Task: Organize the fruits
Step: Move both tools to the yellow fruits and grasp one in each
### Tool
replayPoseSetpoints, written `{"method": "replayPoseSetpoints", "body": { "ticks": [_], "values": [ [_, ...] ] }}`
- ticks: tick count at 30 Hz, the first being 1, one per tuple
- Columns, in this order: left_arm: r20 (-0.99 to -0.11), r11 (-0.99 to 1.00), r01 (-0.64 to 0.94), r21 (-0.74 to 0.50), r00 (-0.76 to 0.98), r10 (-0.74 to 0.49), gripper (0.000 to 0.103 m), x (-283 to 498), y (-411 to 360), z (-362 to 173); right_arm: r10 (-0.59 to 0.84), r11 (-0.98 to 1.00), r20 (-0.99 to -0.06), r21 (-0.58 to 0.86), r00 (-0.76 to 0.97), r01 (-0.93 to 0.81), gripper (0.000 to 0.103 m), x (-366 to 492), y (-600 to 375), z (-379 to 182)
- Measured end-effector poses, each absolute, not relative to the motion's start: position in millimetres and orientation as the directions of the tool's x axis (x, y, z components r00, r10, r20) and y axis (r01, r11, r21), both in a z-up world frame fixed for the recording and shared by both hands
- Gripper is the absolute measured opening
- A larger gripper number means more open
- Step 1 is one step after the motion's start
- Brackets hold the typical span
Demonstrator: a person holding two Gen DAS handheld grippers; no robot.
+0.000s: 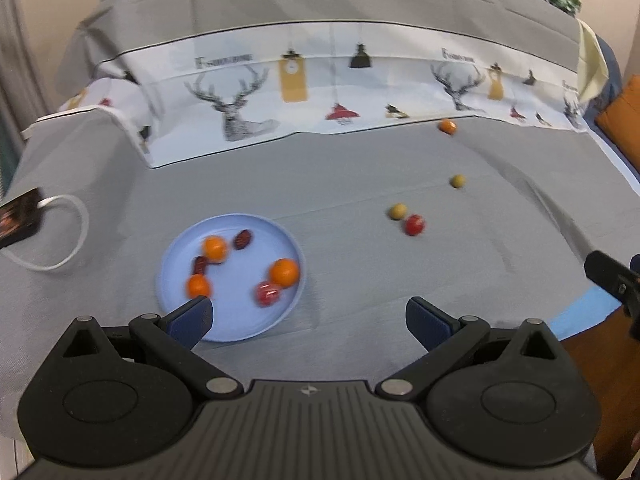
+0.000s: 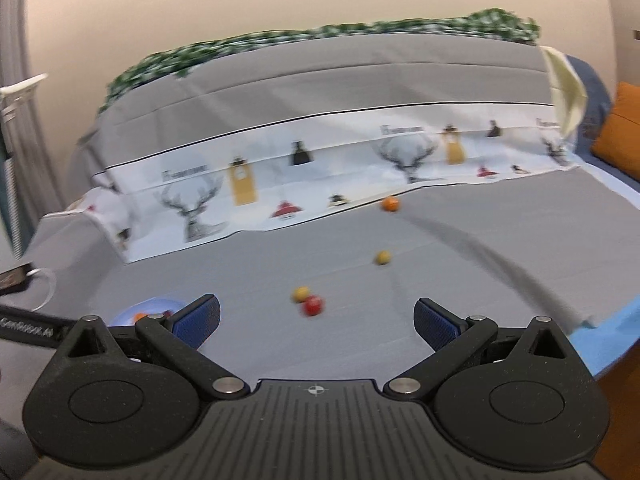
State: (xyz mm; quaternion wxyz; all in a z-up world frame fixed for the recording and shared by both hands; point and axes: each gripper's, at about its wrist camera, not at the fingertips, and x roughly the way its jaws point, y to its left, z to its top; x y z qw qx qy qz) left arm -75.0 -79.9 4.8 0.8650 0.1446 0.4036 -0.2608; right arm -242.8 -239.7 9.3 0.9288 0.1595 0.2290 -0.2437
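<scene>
- Four loose fruits lie on the gray cloth in my left wrist view, right of center: a red one touching or just beside a yellow-green one, another yellow-green one above them, and an orange one at the edge of the deer-print cloth.
- I see the blue plate lower left of center, holding three orange fruits, a red one and two dark ones.
- My left gripper is spread wide and holds nothing; its left finger overlaps the plate's near rim.
- My right gripper is also spread wide and empty, with the red fruit and its yellow-green neighbor just above the gap in its own view.
- A dark device with a white cable sits at the left edge.
</scene>
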Motion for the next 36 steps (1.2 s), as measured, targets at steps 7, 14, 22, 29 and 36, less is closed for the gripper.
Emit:
{"method": "replayPoseSetpoints", "body": {
  "ticks": [7,14,22,29,36],
  "values": [
    [-0.795,0.805,0.593,0.023,0.499,-0.345,0.103,-68.3,-141.6,-10.6,-0.441,0.789,-0.504,0.177,0.743,0.589,0.102,-245.3,-301.6,-1.9],
    [-0.829,0.805,0.594,-0.005,0.448,-0.335,0.103,-47.6,-208.5,-48.8,-0.472,0.758,-0.549,0.147,0.690,0.635,0.102,-215.6,-383.2,-40.9],
    [-0.866,0.840,0.540,-0.062,0.388,-0.314,0.103,-3.8,-274.9,-109.3,-0.453,0.770,-0.597,0.113,0.663,0.628,0.102,-155.0,-448.1,-81.1],
    [-0.858,0.854,0.519,-0.030,0.425,-0.289,0.103,63.7,-306.0,-131.3,-0.400,0.802,-0.655,0.088,0.641,0.591,0.102,-77.9,-488.9,-135.0],
    [-0.913,0.803,0.596,-0.034,0.309,-0.268,0.102,113.1,-332.1,-158.6,-0.365,0.811,-0.683,0.100,0.632,0.576,0.102,-2.4,-499.8,-182.3]
  ]
}}
